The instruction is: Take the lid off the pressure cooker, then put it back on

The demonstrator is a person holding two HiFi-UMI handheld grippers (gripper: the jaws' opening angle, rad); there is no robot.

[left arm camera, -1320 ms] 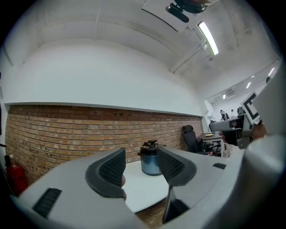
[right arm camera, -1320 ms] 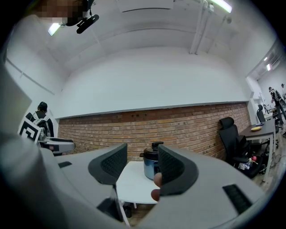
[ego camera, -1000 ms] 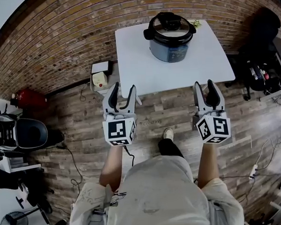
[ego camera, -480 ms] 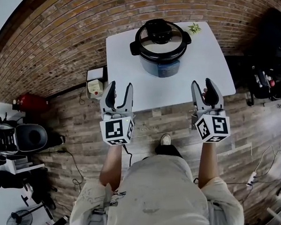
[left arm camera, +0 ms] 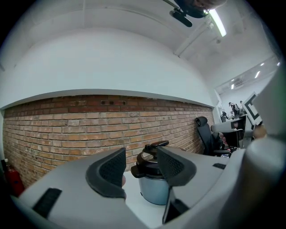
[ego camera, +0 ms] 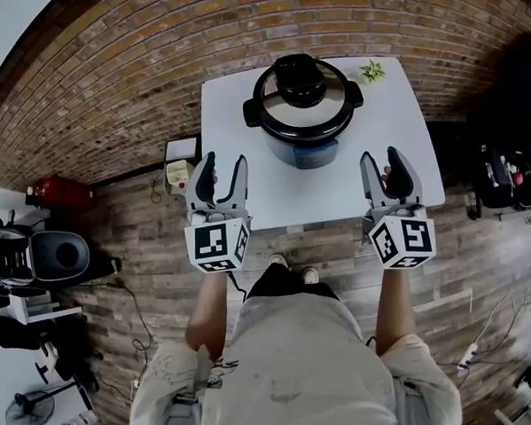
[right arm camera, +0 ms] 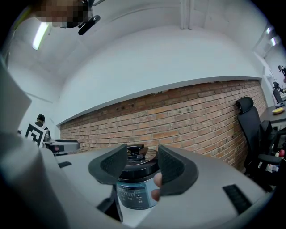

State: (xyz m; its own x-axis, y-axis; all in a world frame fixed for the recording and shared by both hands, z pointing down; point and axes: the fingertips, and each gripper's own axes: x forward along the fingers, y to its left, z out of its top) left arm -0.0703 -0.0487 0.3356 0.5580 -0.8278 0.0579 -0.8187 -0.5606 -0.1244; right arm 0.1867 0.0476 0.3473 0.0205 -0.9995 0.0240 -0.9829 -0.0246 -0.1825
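Note:
A blue-grey pressure cooker [ego camera: 308, 141] stands on a white table [ego camera: 242, 102], its steel lid [ego camera: 302, 100] with a black knob sitting on it. My left gripper [ego camera: 219, 169] is open at the table's front left edge, short of the cooker. At the front right edge my right gripper [ego camera: 385, 164] is also open, with nothing between its jaws. In the left gripper view the cooker [left arm camera: 149, 190] shows between the fingers [left arm camera: 109, 172], still ahead. The right gripper view frames the cooker [right arm camera: 134, 192] between its fingers [right arm camera: 172, 172], likewise apart from them.
A small green plant [ego camera: 372, 69] lies at the table's far right corner. A brick wall [ego camera: 107, 73] runs behind the table. A white appliance [ego camera: 178, 173] sits on the wooden floor left of the table, and a red extinguisher [ego camera: 58, 189] further left. Black office chairs [ego camera: 511, 159] stand at the right.
Both grippers and the person have come forward to the table's front edge, so the cooker now lies nearer. Both pairs of jaws stay open.

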